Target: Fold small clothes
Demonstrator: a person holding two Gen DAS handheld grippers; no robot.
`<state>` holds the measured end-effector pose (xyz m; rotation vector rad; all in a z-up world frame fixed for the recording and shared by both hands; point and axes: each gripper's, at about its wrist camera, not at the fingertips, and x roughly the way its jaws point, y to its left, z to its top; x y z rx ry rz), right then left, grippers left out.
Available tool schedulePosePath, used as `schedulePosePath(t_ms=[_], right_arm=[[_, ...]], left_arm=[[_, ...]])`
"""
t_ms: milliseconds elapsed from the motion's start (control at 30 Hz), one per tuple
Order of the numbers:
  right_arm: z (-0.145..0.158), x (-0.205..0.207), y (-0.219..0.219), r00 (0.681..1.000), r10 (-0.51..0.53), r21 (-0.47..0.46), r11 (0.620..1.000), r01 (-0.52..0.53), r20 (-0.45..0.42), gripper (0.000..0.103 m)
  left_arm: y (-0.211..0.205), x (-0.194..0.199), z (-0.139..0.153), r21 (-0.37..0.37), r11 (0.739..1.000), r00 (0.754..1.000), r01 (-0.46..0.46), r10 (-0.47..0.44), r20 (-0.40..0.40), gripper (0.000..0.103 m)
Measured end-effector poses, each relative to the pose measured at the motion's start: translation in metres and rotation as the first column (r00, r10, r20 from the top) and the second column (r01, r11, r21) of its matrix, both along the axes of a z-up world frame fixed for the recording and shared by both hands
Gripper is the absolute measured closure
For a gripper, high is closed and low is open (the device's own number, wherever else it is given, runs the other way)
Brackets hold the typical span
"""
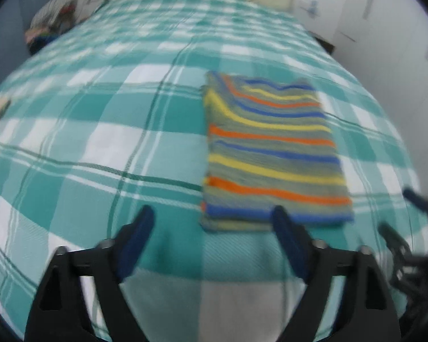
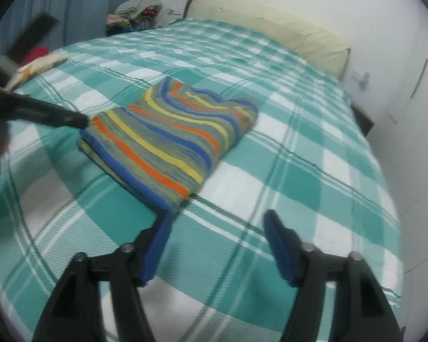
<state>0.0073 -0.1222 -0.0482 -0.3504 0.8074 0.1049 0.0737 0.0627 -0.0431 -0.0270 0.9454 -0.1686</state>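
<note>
A small striped garment (image 1: 271, 154), grey-green with orange, yellow and blue bands, lies folded into a flat rectangle on the bed; it also shows in the right wrist view (image 2: 171, 139). My left gripper (image 1: 212, 218) is open and empty just in front of its near edge, its right finger over that edge. My right gripper (image 2: 216, 222) is open and empty in front of the garment's near right corner. In the right wrist view the left gripper's black finger (image 2: 48, 112) reaches toward the garment's left corner.
The bed is covered with a teal and white checked blanket (image 1: 100, 131) (image 2: 314, 171). A cream pillow (image 2: 271, 28) lies at the head. A pile of clothes (image 2: 134, 14) sits at the far left corner. A patterned cloth (image 2: 40, 64) lies at the left edge.
</note>
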Motion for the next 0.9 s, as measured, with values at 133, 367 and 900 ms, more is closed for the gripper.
schedulePosePath(t_ms=[133, 367, 900], right_arm=[[0.0, -0.002, -0.001, 1.0, -0.026, -0.021, 0.999, 0.026, 0.01, 0.025], [-0.002, -0.009, 0.005, 0.998, -0.055, -0.063, 0.996, 0.057, 0.037, 0.022], [-0.016, -0.004, 0.002, 0.996, -0.083, -0.128, 0.988, 0.084, 0.014, 0.022]], left_arm=[[-0.016, -0.025, 0.007, 0.02, 0.999, 0.997, 0.033, -0.034, 0.063, 0.005], [-0.015, -0.024, -0.018, -0.004, 1.0, 0.998, -0.015, 0.016, 0.067, 0.005], [-0.02, -0.023, -0.023, 0.045, 0.999, 0.996, -0.022, 0.018, 0.089, 0.005]])
